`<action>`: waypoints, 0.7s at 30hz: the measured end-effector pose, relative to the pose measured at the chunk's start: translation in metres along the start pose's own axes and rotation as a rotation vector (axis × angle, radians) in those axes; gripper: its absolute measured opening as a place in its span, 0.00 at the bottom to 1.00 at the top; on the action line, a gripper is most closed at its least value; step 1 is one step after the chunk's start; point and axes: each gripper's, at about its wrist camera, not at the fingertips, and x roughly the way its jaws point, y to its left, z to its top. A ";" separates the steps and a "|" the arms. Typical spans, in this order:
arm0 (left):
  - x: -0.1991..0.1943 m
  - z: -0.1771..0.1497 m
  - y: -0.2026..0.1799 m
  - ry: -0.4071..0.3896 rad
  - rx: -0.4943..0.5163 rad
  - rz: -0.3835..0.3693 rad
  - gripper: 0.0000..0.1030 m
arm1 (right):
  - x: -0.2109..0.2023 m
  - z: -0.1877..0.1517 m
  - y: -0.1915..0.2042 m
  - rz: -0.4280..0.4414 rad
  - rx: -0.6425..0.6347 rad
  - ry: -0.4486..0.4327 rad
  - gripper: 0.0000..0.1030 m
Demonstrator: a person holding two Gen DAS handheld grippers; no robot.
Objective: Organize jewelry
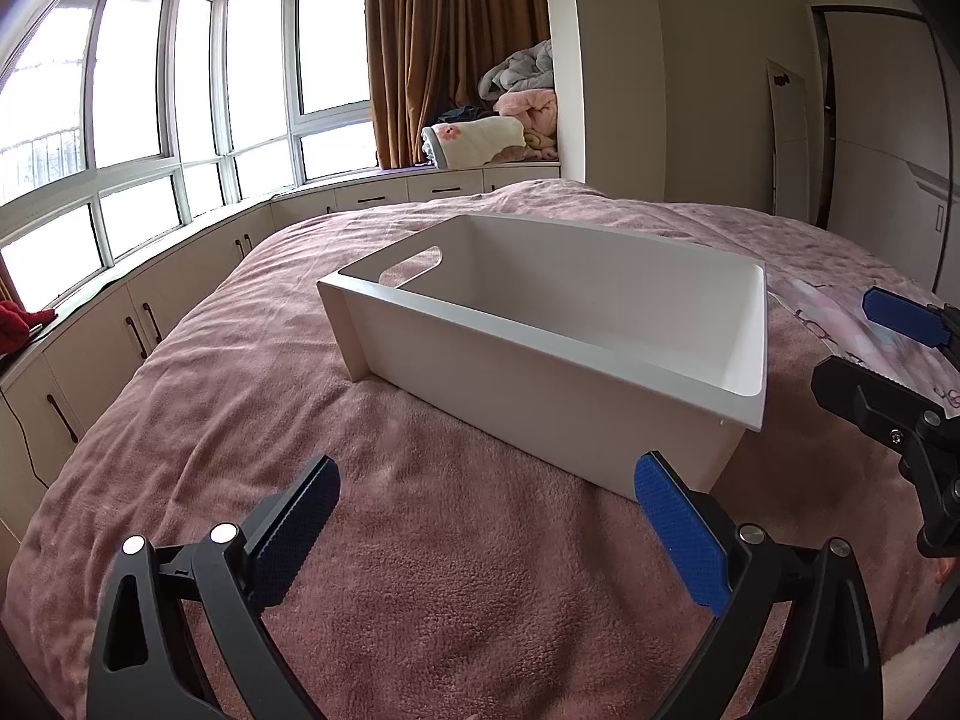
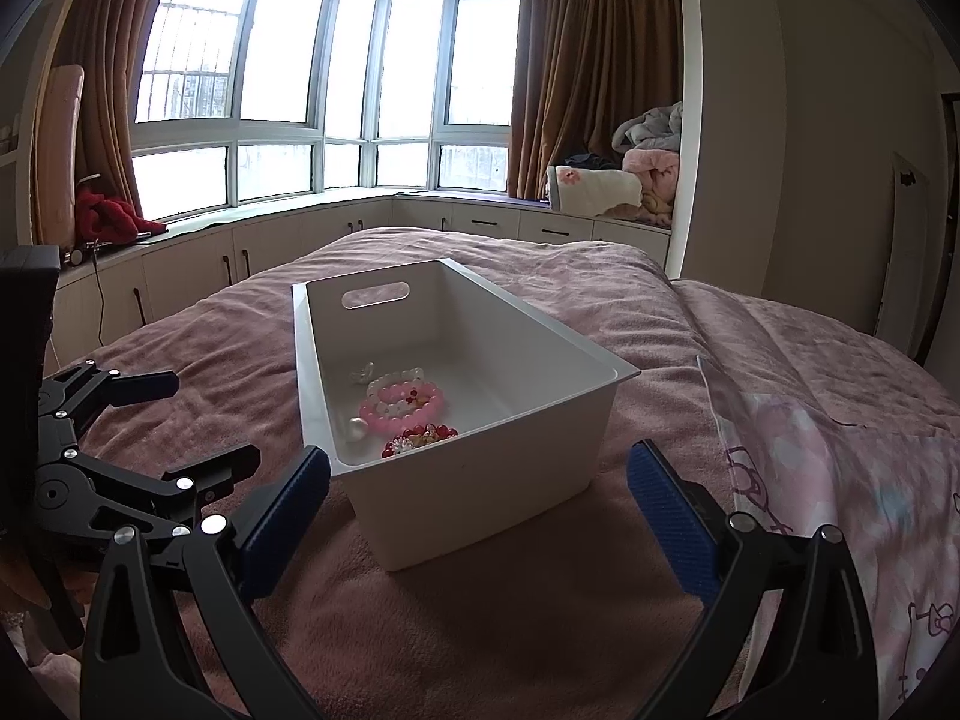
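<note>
daylight from a curved bay window with brown curtains falls across a bed covered by a pink fleece blanket, and low white cabinets run under the sill. on the blanket stands a white rectangular bin, open side up, its base resting flat. in the right wrist view its long axis runs away from the camera toward the window, with the handle cutout in the far short wall and the near short wall facing the right tool. inside, on the bin floor toward the near end, lie the bracelets: a pink bead bracelet, a white bead bracelet just behind and touching it, a red bead bracelet nearest the front wall, and a single pearl-like bead by the left wall. in the left wrist view the same bin sits with its long side turned across the frame, and its contents are hidden by the wall. the left tool hangs above the blanket with its blue pads spread wide and nothing between them. the right tool is likewise spread wide, holding nothing, its pads apart from the bin's near corners. a printed pink sheet lies on the bed right of the bin.
</note>
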 end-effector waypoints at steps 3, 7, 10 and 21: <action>-0.001 0.000 -0.002 -0.006 0.009 0.000 0.97 | 0.000 0.000 0.000 -0.001 0.001 0.000 0.95; -0.003 0.000 -0.006 -0.010 0.019 0.004 0.97 | 0.000 0.000 0.001 -0.001 0.002 -0.001 0.95; -0.003 0.000 -0.006 -0.009 0.019 0.006 0.97 | 0.000 0.000 0.001 -0.001 0.002 -0.002 0.95; -0.015 -0.005 -0.004 -0.099 -0.047 -0.002 0.97 | 0.003 -0.003 0.001 0.004 0.001 0.018 0.95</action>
